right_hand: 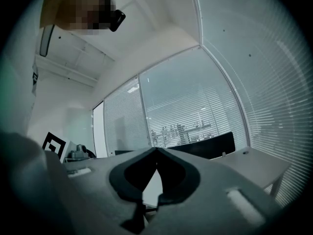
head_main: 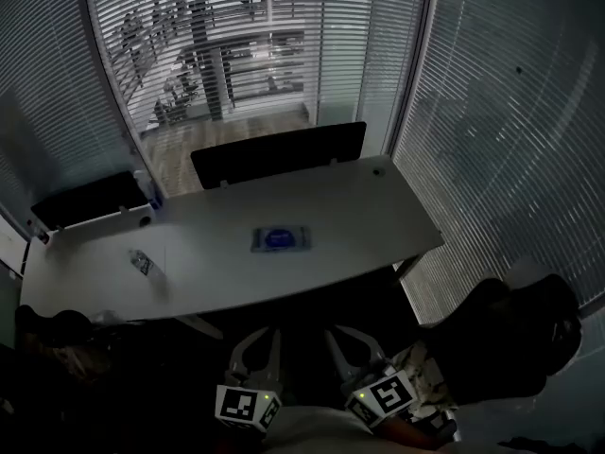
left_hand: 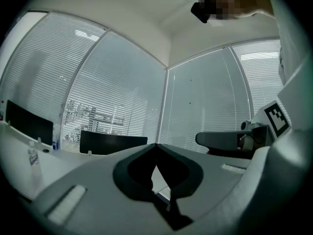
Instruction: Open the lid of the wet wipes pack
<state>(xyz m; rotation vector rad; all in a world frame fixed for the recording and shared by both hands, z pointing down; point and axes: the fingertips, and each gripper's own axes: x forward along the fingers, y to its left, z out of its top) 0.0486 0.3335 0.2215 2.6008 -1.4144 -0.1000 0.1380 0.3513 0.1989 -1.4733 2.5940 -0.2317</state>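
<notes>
Pack [head_main: 281, 239] of wet wipes lies flat near the middle of the white tabletop [head_main: 359, 216], with a blue patch on its top face and a paler border round it. Any print on it is too small to read, and its top looks flat. Left of it, well apart, a small clear bottle [head_main: 142, 263] lies on its side near the front edge; its label cannot be read either. A black chair [head_main: 279, 154] stands behind the far edge, and slatted blinds [head_main: 236, 45] cover the glass walls beyond.

Both grippers sit low at the near side, short of the tabletop and well apart from the pack. The left gripper [head_main: 257, 348] and the right gripper [head_main: 352, 346] point toward the table, side by side. Each carries a marker cube [head_main: 248, 407] with a black-and-white square pattern — the only clear marking in sight, and it holds no letters.

In the left gripper view the left gripper [left_hand: 156, 146] has its jaws clenched, tips meeting, with nothing between them. The right gripper view shows the same — the right gripper [right_hand: 156, 150] is closed tip to tip and empty.
</notes>
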